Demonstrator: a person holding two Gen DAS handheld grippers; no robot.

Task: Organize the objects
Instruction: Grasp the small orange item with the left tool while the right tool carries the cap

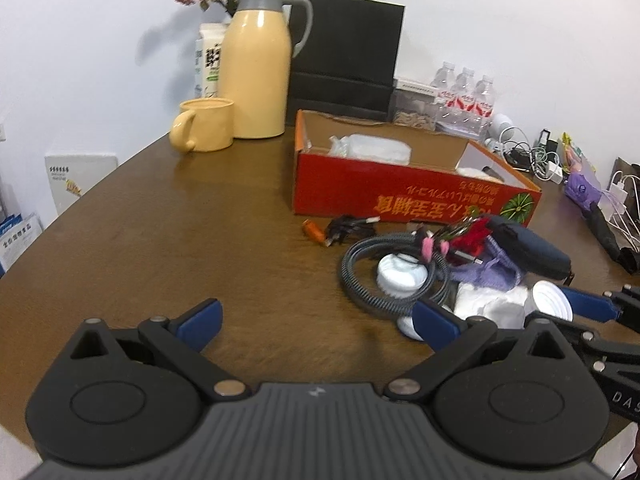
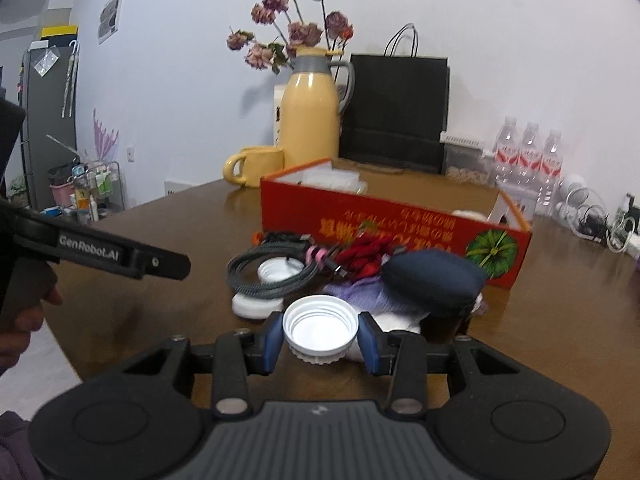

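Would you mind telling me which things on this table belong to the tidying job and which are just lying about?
Job in hand:
- white lid, clamped in the right gripper
- red box
- grey cable
- dark blue pouch
- second white lid

Lying about:
- yellow flask
- yellow mug
- black bag
- water bottles

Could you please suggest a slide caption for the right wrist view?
Right gripper shut on a white lid, facing the red box.

I was working in a home: a fridge (image 2: 48,120) at far left, dried flowers (image 2: 288,36) and thermos jug (image 2: 310,120) behind a wooden table (image 2: 168,248).
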